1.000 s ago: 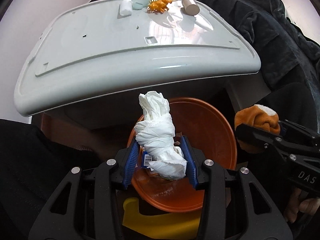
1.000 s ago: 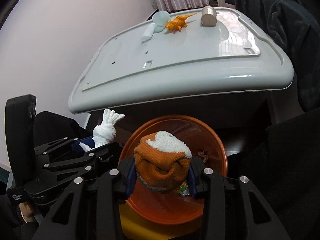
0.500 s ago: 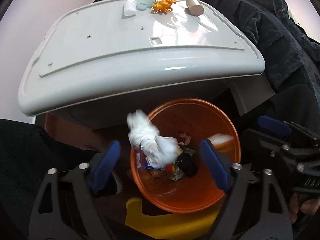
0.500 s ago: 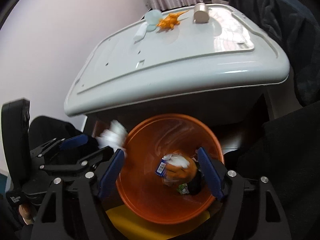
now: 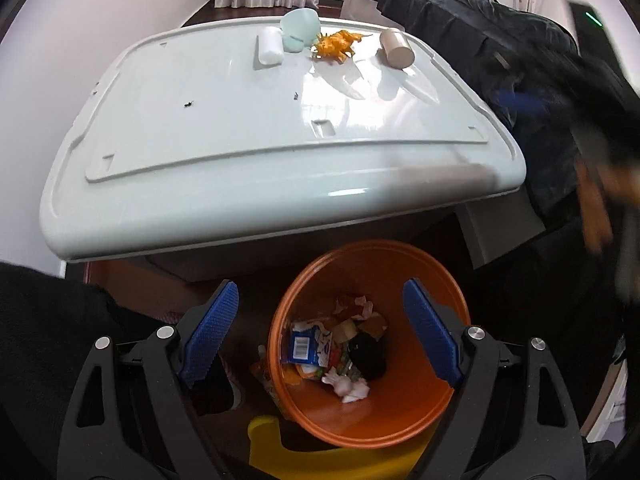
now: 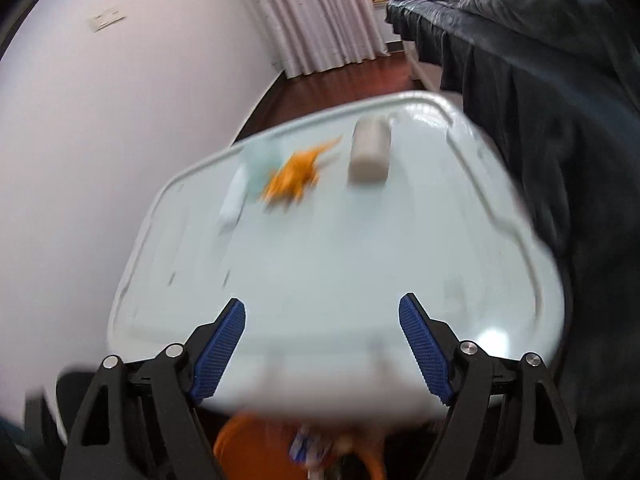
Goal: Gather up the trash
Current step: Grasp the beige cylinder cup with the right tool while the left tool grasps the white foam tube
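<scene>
An orange trash bin (image 5: 400,264) stands on the floor below the white table (image 5: 240,128). It holds mixed trash, among it a blue carton (image 5: 306,346) and white tissue (image 5: 352,390). My left gripper (image 5: 320,332) is open and empty above the bin. My right gripper (image 6: 322,340) is open and empty, raised over the table's near edge (image 6: 320,280); this view is blurred. On the far end of the table lie an orange scrap (image 5: 336,44) (image 6: 296,174), a beige cup on its side (image 5: 396,52) (image 6: 370,152), a pale green cup (image 5: 300,34) and a white roll (image 5: 270,50).
A dark cloth-covered piece of furniture (image 5: 500,40) (image 6: 540,100) runs along the table's right side. A yellow object (image 5: 320,460) lies on the floor in front of the bin. A white wall (image 6: 100,120) is at the left.
Both grippers opened and dropped their loads, the white tissue wad and the orange sock, into the bin. The right gripper then rose and swung up toward the table top.
</scene>
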Tool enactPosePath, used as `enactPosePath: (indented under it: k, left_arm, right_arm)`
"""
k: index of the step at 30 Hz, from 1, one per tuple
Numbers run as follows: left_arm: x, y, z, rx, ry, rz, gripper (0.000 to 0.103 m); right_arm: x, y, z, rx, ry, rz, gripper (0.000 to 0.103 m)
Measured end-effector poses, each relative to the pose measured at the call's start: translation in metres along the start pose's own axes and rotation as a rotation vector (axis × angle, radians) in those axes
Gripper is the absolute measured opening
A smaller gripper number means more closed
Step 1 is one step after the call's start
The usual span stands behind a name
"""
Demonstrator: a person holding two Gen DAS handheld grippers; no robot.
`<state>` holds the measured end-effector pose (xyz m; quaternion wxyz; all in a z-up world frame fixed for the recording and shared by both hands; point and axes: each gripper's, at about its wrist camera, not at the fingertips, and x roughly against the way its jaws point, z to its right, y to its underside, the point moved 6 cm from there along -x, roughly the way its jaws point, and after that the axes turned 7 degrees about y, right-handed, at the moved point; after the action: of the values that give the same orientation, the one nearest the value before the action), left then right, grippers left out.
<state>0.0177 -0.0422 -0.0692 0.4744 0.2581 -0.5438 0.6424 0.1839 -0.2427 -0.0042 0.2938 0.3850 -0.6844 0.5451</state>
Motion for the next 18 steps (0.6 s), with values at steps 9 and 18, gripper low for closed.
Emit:
enactPosePath:
  k: [9,18]
  left_arm:
    - [-0.014,-0.009,-0.022,0.054,0.037,0.006,0.082]
    - [-0.016,-0.013,-0.034,0.083,0.042,0.015,0.082]
  right_arm:
    - [-0.122,-0.127,0.015,-0.053,0.147,-0.084,0.08]
    - [-0.191,-0.145,0.022,0.011,0.341,-0.178,0.048]
